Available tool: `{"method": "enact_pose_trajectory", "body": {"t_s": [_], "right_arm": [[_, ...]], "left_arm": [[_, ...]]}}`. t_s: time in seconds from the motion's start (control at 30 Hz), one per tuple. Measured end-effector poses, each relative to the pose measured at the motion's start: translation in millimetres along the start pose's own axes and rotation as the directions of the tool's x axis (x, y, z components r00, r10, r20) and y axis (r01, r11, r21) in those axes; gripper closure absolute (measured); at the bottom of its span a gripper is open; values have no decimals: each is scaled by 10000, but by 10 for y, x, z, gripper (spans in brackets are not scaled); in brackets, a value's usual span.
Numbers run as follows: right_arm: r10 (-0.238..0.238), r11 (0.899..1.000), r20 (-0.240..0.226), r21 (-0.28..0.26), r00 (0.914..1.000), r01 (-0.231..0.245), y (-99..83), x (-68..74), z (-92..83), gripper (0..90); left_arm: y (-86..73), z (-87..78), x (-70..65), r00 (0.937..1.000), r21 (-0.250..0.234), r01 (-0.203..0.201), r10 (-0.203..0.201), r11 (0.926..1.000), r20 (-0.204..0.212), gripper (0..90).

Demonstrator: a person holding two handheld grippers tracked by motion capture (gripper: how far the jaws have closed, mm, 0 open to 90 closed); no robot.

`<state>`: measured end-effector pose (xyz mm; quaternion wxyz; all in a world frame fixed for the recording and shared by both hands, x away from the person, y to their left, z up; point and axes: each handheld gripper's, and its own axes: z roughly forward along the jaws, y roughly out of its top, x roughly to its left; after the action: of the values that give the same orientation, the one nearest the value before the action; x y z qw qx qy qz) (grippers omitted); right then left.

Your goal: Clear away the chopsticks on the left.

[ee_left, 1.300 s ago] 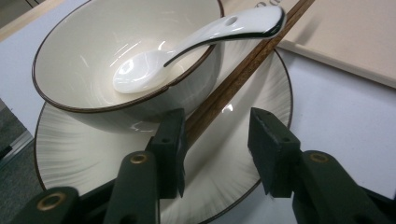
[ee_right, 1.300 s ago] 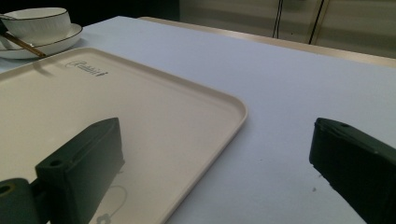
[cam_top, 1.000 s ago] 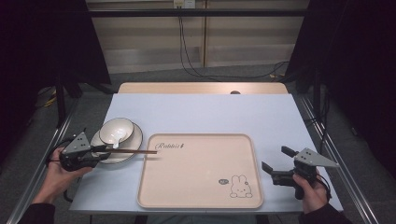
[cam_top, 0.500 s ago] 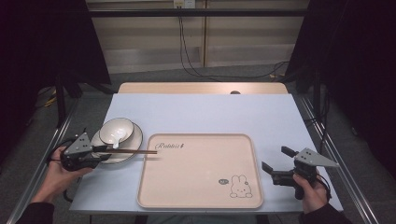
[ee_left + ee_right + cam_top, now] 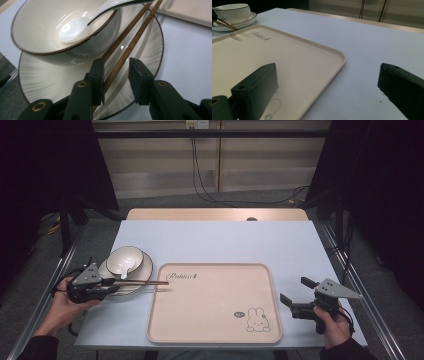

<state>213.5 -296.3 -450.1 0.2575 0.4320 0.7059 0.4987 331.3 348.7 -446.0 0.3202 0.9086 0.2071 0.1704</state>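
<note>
A: Start big. The desk (image 5: 215, 240) carries a beige tray (image 5: 215, 305) toward its near edge, and a plate (image 5: 142, 270) by the left edge with a bowl (image 5: 125, 260) on it and a white spoon (image 5: 77, 28) resting in the bowl.

B: And the chopsticks (image 5: 145, 283)?

A: A brown pair lying across the near side of the plate, just beside the bowl, tips reaching over the tray's left rim. The left gripper (image 5: 116, 75) has its jaws around their thick ends.

B: Clamped?

A: Not quite. Its jaws have just been closing, with the sticks between them, yet one pad sits against the pair while the other stands a little clear. The right gripper (image 5: 300, 295) rests near the desk's right edge beside the tray, jaws wide apart and holding nothing.

B: So what might go wrong?

A: My guess is that two round sticks squeezed from the side may roll over each other, so one gets pinched and the other slides free onto the plate. Held so near the ends, they could also droop and catch the tray rim. A low jaw might nudge the plate and rock the bowl.
</note>
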Motion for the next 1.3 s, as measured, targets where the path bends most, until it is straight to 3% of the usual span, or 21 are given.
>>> {"method": "enact_pose_trajectory", "body": {"t_s": [0.4, 0.43, 0.6, 0.63, 0.9, 0.97, 1.0, 1.1, 1.17, 1.3], "right_arm": [[-34, 9999, -159, 113, 9999, 36, -4, 12, 17, 25], [-28, 9999, -162, 113, 9999, 30, -4, 12, 16, 25], [-42, 9999, -158, 105, 9999, 44, -4, 11, 17, 25], [-4, 10000, -155, 99, 9999, 6, -4, 10, 16, 25], [33, 10000, -162, -63, 9999, -34, 1, 5, -1, 25], [12, 9999, -151, -165, 9999, -15, 4, 1, -6, 25], [12, 9999, -151, -165, 9999, -15, 4, 1, -6, 25], [39, 9996, -137, -266, 9999, -43, 7, 1, -11, 23], [-53, 9996, -108, -287, 9999, 50, 5, -1, -10, 22], [-46, 9993, -145, -379, 9999, 41, 4, 7, -12, 22]], "left_arm": [[127, 70, -34, 9953, 504, 359, -403, 9981, 883, 788], [125, 74, -45, 9953, 443, 488, -523, 9978, 812, 793], [123, 60, -51, 9951, 429, 359, -397, 9984, 902, 843], [123, 58, -61, 9929, 407, 589, -627, 9974, 1006, 843], [146, -20, -76, 9858, 176, 1208, -1221, 9925, 1153, 847], [151, -51, -89, 9778, -39, 1512, -1490, 9885, 1471, 847], [161, -68, -89, 9776, -70, 1566, -1540, 9876, 1433, 847], [188, -111, -113, 9690, -185, 1859, -1801, 9824, 1693, 848], [207, -128, -143, 9584, -243, 2176, -2090, 9757, 1943, 848], [232, -146, -197, 9448, -235, 2566, -2456, 9662, 2167, 847]]}}
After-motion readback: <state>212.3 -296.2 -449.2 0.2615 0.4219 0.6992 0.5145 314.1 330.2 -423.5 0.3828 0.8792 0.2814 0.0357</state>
